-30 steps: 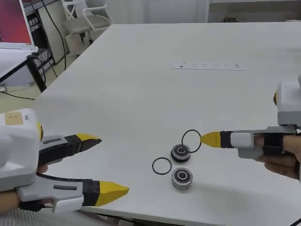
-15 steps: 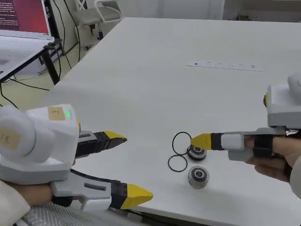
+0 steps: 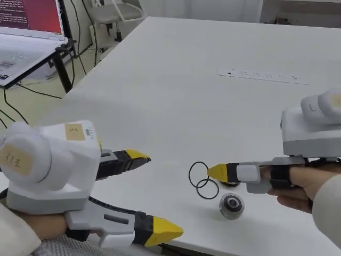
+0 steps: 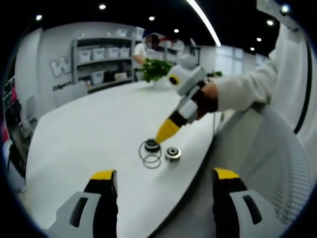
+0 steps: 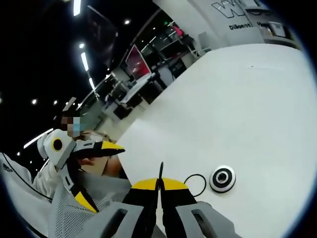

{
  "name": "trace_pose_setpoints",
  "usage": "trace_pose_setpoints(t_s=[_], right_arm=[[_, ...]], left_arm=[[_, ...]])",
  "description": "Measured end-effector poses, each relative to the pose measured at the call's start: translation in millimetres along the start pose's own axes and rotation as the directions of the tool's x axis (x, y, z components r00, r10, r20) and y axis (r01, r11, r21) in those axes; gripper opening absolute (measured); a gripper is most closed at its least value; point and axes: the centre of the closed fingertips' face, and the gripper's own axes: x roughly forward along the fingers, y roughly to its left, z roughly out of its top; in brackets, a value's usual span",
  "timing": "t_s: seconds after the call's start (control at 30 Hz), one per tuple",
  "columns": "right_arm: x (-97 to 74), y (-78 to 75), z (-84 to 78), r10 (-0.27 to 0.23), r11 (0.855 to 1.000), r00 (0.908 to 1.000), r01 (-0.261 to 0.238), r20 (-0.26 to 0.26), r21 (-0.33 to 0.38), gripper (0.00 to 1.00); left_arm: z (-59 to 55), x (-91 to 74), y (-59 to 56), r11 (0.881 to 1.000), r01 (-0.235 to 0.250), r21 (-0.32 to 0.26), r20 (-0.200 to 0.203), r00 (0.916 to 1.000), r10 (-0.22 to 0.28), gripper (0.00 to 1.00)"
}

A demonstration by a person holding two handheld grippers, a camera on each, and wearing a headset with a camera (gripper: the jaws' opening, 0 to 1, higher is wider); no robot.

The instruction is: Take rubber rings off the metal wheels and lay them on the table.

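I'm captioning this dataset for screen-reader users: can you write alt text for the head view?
The right gripper, jaws shut, holds a black rubber ring over a white table, beside a second ring and two metal wheels. The left gripper sits open in the foreground.

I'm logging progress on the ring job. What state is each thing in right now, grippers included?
Left gripper: open, holding nothing.
Right gripper: shut on a ring.
Held ring: pinched at its edge, around neither wheel.
Loose ring: flat on the table, overlapping the held one in the head view.
Near wheel: on the table, apart from both rings.
Far wheel: on the table, partly hidden behind the shut jaws.
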Motion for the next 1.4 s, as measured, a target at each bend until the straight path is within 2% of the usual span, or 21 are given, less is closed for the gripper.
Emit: trace_pose_setpoints(t_s=[0.1, 0.23, 0.33, 0.4, 0.57, 0.7, 0.97, 1.13, 1.4], right_arm=[[6.4, -6.0, -2.5, -0.01, 1.0, 1.0, 0.01, 0.0, 0.01, 0.0], [10.2, -16.1, -15.0, -0.02, 1.0, 0.9997, 0.02, -0.011, 0.015, 0.0], [10.4, -23.7, -26.3, -0.023, 0.998, 0.9994, 0.025, -0.027, 0.062, 0.0], [10.3, -27.9, -28.6, -0.024, 0.997, 0.9993, 0.026, -0.028, 0.069, 0.0], [8.7, -36.5, -27.1, -0.061, 0.996, 0.9979, 0.062, -0.021, 0.063, 0.0], [9.1, -42.0, -31.5, -0.082, 0.995, 0.996, 0.084, -0.034, 0.053, 0.0], [9.2, -50.8, -32.7, -0.102, 0.993, 0.994, 0.105, -0.039, 0.056, 0.0], [7.5, -58.2, -28.9, -0.116, 0.991, 0.9927, 0.118, -0.032, 0.056, 0.0], [6.2, -58.5, -26.5, -0.13, 0.99, 0.9913, 0.131, -0.021, 0.048, 0.04]], left_arm=[[2.2, -0.7, 0.1, 1.0, -0.002, 0.005, 0.012, 0.9999, 0.002, 0.78], [0.3, 0.5, -1.2, 1.0, 0.002, 0.008, -0.002, 1.0, -0.002, 0.78], [-1.0, 1.3, -1.4, 1.0, 0.004, 0.005, -0.011, 0.9999, -0.004, 0.78], [-1.4, 0.9, -0.6, 1.0, 0.0, 0.009, -0.012, 0.9999, 0.0, 0.77], [-2.4, 1.2, -0.5, 1.0, -0.001, 0.001, -0.016, 0.9999, 0.001, 0.77], [-3.8, 1.8, -0.6, 1.0, -0.001, -0.003, -0.023, 0.9997, 0.001, 0.76], [-4.1, 2.6, 0.2, 1.0, -0.001, -0.021, -0.021, 0.9998, 0.001, 0.77], [-8.2, 3.5, -0.1, 1.0, -0.003, -0.019, -0.046, 0.9989, 0.002, 0.77], [-9.4, 3.8, -0.9, 1.0, 0.001, -0.019, -0.055, 0.9985, -0.002, 0.75]])
